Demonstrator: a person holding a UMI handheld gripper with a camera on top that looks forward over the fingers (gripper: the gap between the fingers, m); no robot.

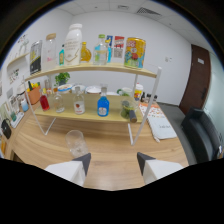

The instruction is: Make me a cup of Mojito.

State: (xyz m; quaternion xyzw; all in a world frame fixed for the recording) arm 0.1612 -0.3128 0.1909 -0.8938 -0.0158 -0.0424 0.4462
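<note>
Glass first: a clear empty tumbler stands upright on the wooden table, just ahead of my left finger and a little outside it, not between the two. It looks like the cup the drink goes into, and nothing is in it yet, so I judge the task has barely begun.

My tongs are wide apart, holding nothing and touching nothing; only bare wood shows between the two dark fingertips.

To take the glass well, I would swing left until it sits squarely between the fingers, come in low around its lower half, and close gently. It is thin, clear and smooth, so it may slip or tip if I clip the rim or push one side first.

Beyond the glass stands a two-tier wooden shelf. On its lower board I see a blue bottle, a small bottle with a red label and a few other small bottles; the top board carries a white jug, a yellow can and more bottles. Which holds the mojito ingredients I cannot tell from here.
</note>
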